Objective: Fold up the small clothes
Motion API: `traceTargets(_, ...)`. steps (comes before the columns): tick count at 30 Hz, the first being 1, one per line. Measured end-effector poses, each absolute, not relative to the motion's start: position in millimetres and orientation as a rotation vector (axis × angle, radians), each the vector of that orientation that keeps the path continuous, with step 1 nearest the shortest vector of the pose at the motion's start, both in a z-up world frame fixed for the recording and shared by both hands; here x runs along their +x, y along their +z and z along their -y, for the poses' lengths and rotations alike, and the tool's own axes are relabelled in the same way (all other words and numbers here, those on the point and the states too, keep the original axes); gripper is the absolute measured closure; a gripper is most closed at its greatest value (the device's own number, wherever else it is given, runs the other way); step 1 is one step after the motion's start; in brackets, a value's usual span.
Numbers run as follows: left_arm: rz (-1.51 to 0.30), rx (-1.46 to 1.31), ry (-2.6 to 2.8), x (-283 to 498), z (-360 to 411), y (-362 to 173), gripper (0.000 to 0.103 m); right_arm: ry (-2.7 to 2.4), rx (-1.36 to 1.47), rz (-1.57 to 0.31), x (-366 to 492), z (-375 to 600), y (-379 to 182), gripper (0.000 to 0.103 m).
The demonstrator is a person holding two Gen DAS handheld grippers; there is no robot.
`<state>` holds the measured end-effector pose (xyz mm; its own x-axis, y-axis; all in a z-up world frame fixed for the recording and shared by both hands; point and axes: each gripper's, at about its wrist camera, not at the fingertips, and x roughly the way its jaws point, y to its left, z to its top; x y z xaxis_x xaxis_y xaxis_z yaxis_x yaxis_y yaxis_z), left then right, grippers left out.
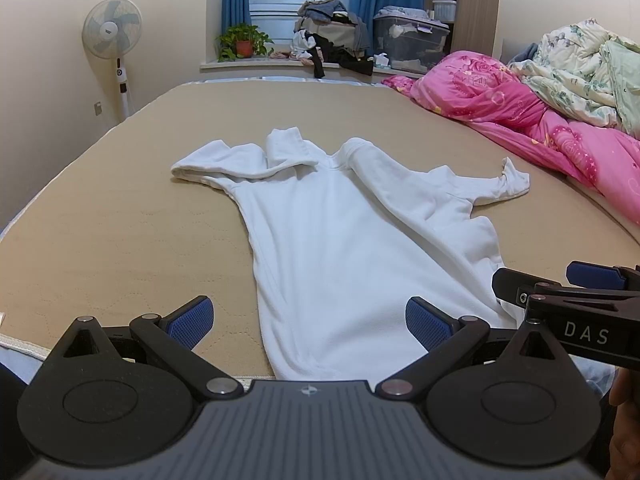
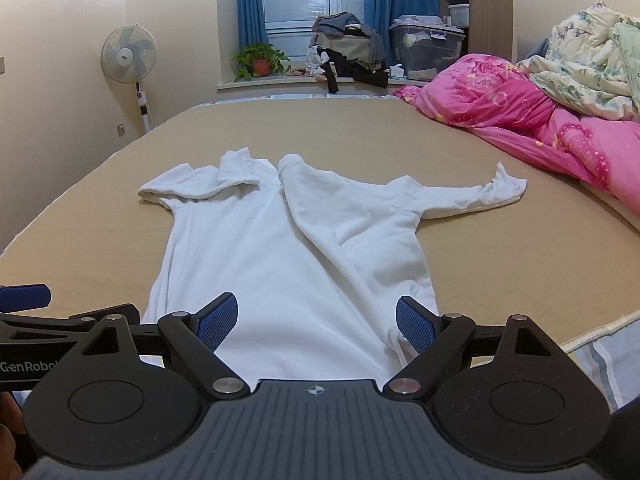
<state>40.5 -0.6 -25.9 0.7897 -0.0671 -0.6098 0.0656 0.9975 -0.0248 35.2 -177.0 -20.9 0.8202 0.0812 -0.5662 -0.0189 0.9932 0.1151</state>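
Left gripper [image 1: 310, 322] and right gripper [image 2: 316, 322]: jaws were spread on both, nothing pinched. Both were held side by side at the near hem of the white garment [image 1: 340, 248], which was laid lengthwise on the bed [image 1: 120, 232], collar at the far end.

Risks judged: the right sleeve [image 2: 472, 194] was stretched outward while the left sleeve [image 2: 180, 184] was already doubled over, so a fold could come out lopsided. A diagonal ridge was seen across the body; if only the top layer were pinched, the crease would likely be locked in. The pink quilt [image 2: 540, 120] was well apart.
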Motion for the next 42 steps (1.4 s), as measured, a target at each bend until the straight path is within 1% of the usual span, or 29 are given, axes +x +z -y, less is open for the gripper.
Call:
traceTargets(22, -0.657, -0.002, -0.071, 40.0, 1.2, -25.8, 0.001, 0.052, 0.104, -0.608, 35.5, 175.2, -20.6, 0.016)
traceTargets(28, -0.655, 0.003, -0.071, 39.9, 1.3, -25.9, 0.001, 0.056, 0.097, -0.598, 34.1, 176.4, -18.0, 0.018)
traceTargets(29, -0.652, 0.006, -0.071, 39.4, 1.1, -26.0, 0.001, 0.055, 0.095, -0.593, 33.5, 177.5, -17.2, 0.021)
traceTargets(30, -0.649, 0.007, -0.070, 38.9, 0.4, -26.0, 0.001, 0.055, 0.094, -0.587, 33.2, 177.1, -17.0, 0.028)
traceTargets(31, -0.646, 0.008, -0.069, 38.2, 0.3, -25.7, 0.001, 0.054, 0.095, -0.581, 32.6, 177.9, -16.2, 0.032)
traceTargets(32, -0.640, 0.010, -0.068, 37.6, -0.8, -25.4, 0.001, 0.053, 0.098, -0.575, 32.4, 178.0, -15.6, 0.042)
traceTargets(33, -0.634, 0.012, -0.066, 36.6, 0.5, -24.9, 0.006, 0.052, 0.105, -0.570, 32.5, 179.4, -15.0, 0.051)
traceTargets(34, -0.628, 0.015, -0.066, 36.5, -0.9, -24.2, 0.009, 0.051, 0.116, -0.563, 32.4, 181.4, -14.1, 0.056)
traceTargets(35, -0.624, 0.016, -0.065, 36.8, -2.6, -23.6, 0.021, 0.048, 0.130, -0.554, 32.4, 182.5, -13.4, 0.062)
traceTargets(36, -0.625, 0.019, -0.065, 37.5, -3.3, -23.2, 0.038, 0.043, 0.147, -0.540, 32.0, 185.9, -11.3, 0.065)
traceTargets(37, -0.632, 0.026, -0.064, 39.9, -5.4, -23.4, 0.047, 0.040, 0.158, -0.529, 32.2, 188.6, -9.6, 0.065)
traceTargets(38, -0.640, 0.033, -0.057, 43.1, -8.3, -23.4, 0.065, 0.036, 0.165, -0.519, 32.2, 190.7, -7.7, 0.065)
traceTargets(39, -0.647, 0.038, -0.048, 46.8, -11.7, -22.6, 0.079, 0.034, 0.172, -0.509, 32.8, 193.4, -5.3, 0.066)
traceTargets(41, -0.666, 0.044, -0.034, 57.6, -21.0, -20.0, 0.090, 0.043, 0.183, -0.491, 37.0, 201.6, 1.2, 0.066)
traceTargets(42, -0.672, 0.041, -0.029, 63.2, -26.2, -17.7, 0.092, 0.050, 0.185, -0.485, 40.4, 204.6, 4.1, 0.066)
